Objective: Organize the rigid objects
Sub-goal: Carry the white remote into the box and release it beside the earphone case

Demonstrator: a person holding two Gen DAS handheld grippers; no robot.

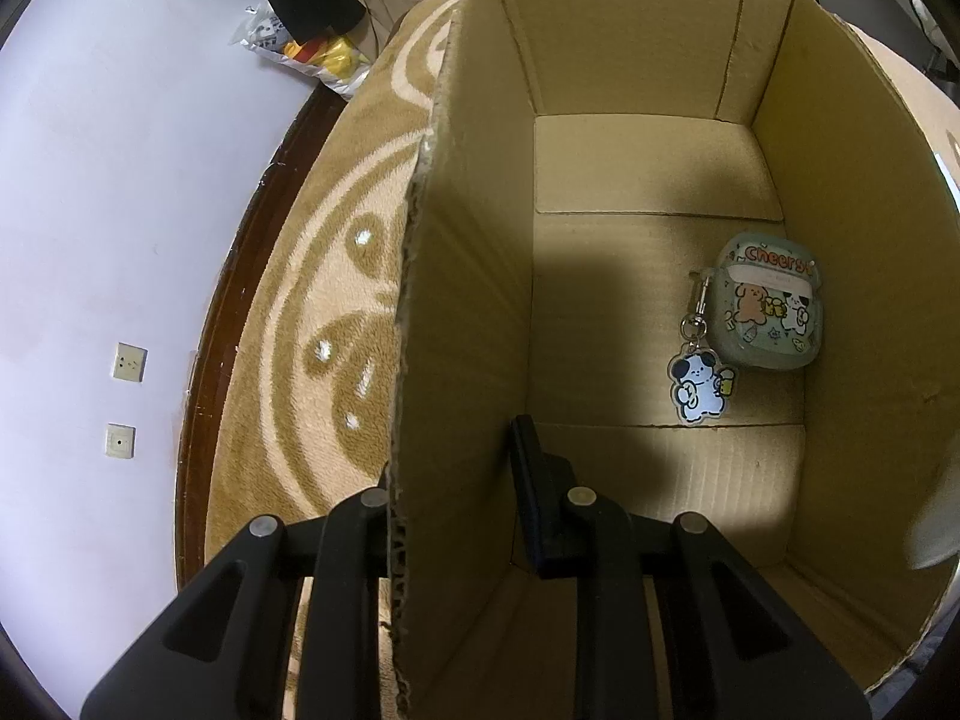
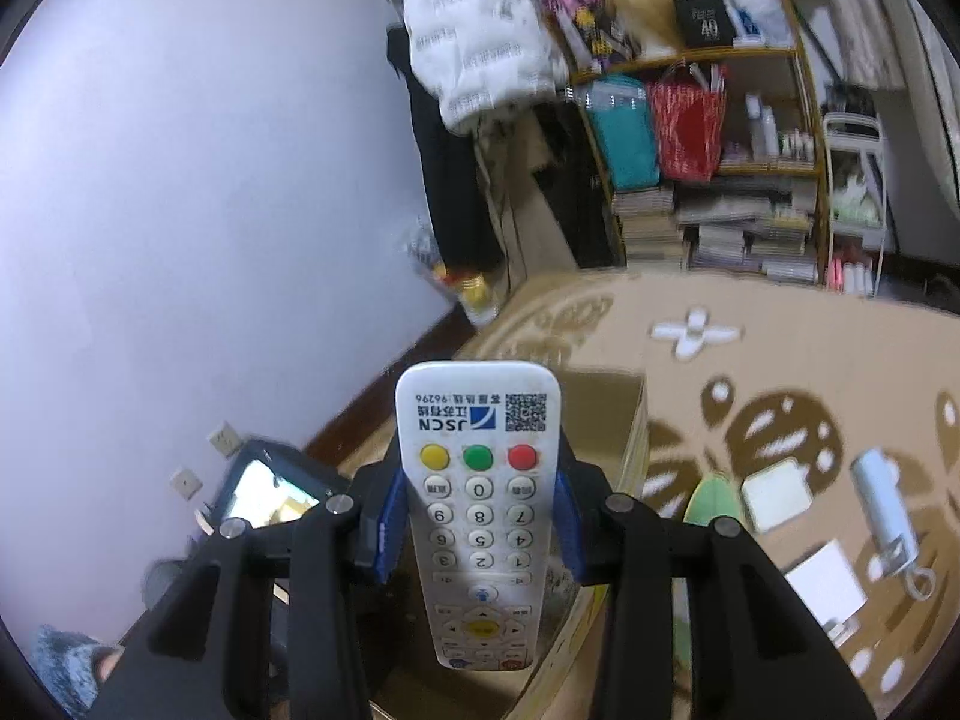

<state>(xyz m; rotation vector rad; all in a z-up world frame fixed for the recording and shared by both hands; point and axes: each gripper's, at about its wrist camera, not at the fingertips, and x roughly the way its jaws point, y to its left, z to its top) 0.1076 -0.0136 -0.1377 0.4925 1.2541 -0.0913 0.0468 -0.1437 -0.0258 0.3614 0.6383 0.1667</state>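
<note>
An open cardboard box (image 1: 660,60) stands on a beige patterned carpet (image 1: 336,300). On its floor lies a green earbud case (image 1: 771,312) with a dog charm (image 1: 699,381) clipped to it. My left gripper (image 1: 450,468) is shut on the box's left wall, one finger inside and the other outside and mostly hidden. My right gripper (image 2: 478,510) is shut on a white remote control (image 2: 474,414), its blue pads (image 2: 390,516) pressing both long sides. The remote points forward, above the box (image 2: 606,408).
On the carpet to the right lie a green item (image 2: 714,498), a white square (image 2: 774,495), a pale blue device with a cord (image 2: 885,510) and a white card (image 2: 828,585). A cluttered shelf (image 2: 720,180) stands at the back. A wall (image 2: 180,180) is on the left.
</note>
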